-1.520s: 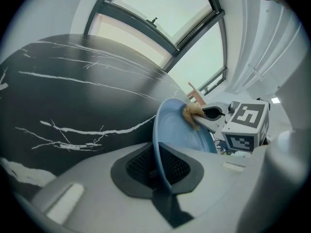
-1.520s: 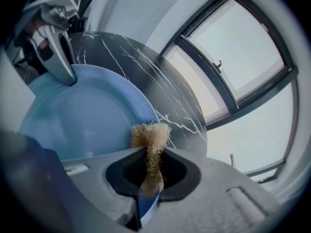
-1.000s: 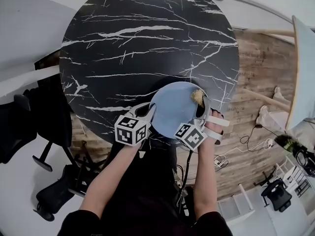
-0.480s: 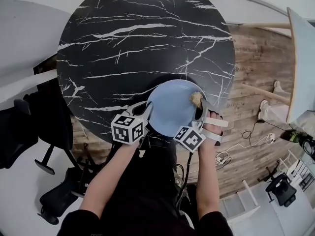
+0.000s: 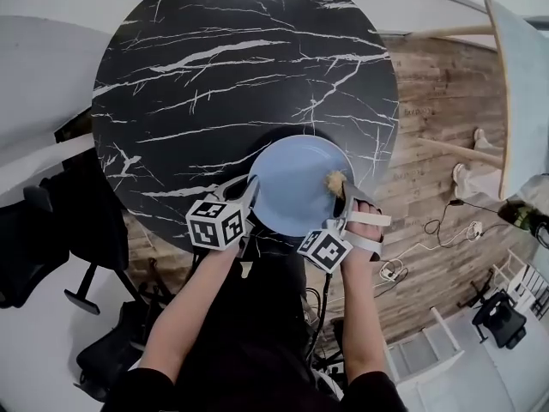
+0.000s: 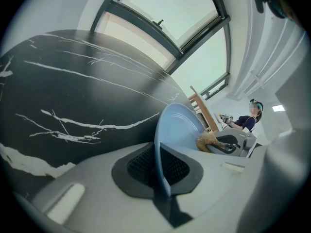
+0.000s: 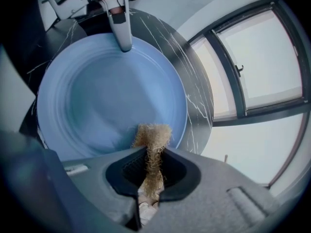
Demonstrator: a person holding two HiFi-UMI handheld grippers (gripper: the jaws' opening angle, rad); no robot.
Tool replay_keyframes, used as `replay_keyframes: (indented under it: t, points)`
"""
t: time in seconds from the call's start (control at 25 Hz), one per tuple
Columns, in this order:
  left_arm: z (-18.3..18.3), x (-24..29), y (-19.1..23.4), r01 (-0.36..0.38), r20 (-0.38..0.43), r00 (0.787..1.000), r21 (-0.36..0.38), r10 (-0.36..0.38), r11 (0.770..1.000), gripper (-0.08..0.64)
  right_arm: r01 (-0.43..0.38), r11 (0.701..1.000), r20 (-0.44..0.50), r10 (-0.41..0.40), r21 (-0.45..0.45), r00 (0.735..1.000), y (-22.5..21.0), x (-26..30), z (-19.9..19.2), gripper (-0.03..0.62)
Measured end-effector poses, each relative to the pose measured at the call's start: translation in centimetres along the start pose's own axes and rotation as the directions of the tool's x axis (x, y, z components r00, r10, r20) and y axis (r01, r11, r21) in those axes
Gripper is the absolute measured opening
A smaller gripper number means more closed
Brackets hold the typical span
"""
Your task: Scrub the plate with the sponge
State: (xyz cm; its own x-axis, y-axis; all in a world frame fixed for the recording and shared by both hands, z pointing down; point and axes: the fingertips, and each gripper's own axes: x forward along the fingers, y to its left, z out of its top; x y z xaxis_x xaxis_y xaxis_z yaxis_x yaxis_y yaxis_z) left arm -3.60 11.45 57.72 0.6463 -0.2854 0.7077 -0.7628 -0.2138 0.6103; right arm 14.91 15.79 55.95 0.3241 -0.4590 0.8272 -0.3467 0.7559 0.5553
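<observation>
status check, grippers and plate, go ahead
Left gripper shut on plate rim, plate over the table's near edge. Right gripper shut on sponge, sponge against plate face near its rim. No obstruction seen.

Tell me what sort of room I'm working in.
Probably an office or lab workspace rather than a kitchen: a round black marble-patterned table, a black swivel office chair off to the side, and large dark-framed windows.

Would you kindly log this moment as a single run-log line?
left gripper: shut on plate rim | right gripper: shut on sponge | sponge: at plate's right side
</observation>
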Motion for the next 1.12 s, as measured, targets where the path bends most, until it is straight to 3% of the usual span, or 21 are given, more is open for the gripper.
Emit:
replay_keyframes:
  t: [0.64,1.12]
  points:
    - [0.0,0.1,0.0,0.014,0.004,1.0,-0.016,-0.014,1.0,0.019,-0.133,0.985,-0.003,0.134,0.11,0.991,4.2,-2.7,-0.3,0.043]
    - [-0.3,0.2,-0.2,0.018,-0.001,1.0,-0.023,-0.018,1.0,0.02,-0.236,0.945,0.036,0.234,0.229,0.972,7.1,-4.7,0.7,0.043]
